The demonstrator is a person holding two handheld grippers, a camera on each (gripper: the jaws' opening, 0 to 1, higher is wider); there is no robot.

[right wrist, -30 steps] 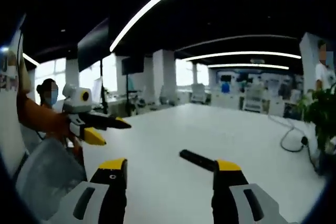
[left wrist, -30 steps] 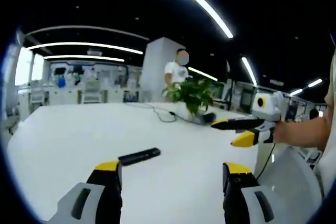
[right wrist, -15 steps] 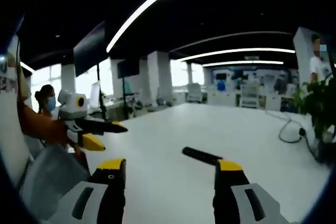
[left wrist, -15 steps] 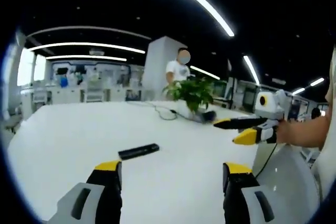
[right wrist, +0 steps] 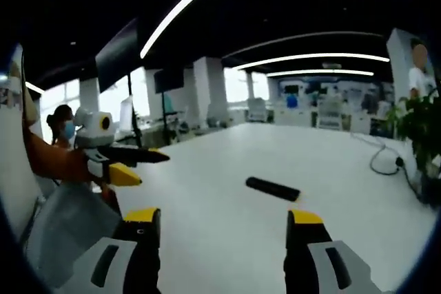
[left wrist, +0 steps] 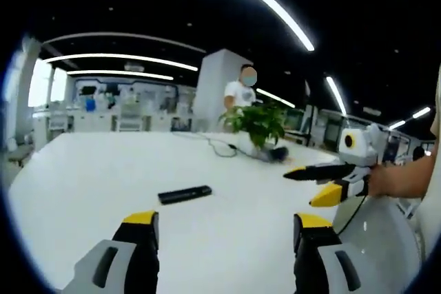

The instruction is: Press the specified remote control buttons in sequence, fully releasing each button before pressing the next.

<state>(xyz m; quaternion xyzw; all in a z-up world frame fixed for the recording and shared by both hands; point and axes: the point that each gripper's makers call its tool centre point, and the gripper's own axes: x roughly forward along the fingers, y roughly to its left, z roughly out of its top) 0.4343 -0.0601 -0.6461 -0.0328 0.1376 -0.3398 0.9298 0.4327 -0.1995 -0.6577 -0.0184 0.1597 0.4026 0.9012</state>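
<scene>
Black remote (left wrist: 184, 194) lying flat on the white table (left wrist: 76, 170), out ahead of the left gripper (left wrist: 219, 228) and a bit left of its centre line, well apart from both tips. Left gripper's jaws are spread wide with nothing between them. Off to its right you can see the right gripper (left wrist: 322, 182) held up in the air by a hand (left wrist: 386, 178), tips parted a little there, also carrying nothing.

From the right gripper view it's the same deal: the left gripper (right wrist: 138, 165) floats at the far left, the remote (right wrist: 273, 189) sits ahead, roughly between the right gripper's own two wide-open jaws but well clear of them. Further right there's a plant (right wrist: 417, 129) and a cable (right wrist: 382, 163) at the far end of the table.

My guess on handling: the remote looks like a slim, stiff, light plastic bar, so it'll probably skate on that smooth top if you poke it at an angle. I'd pin one end or pinch the long sides with one gripper and press straight down with one tip of the other. Buttons are too small to make out from here.
</scene>
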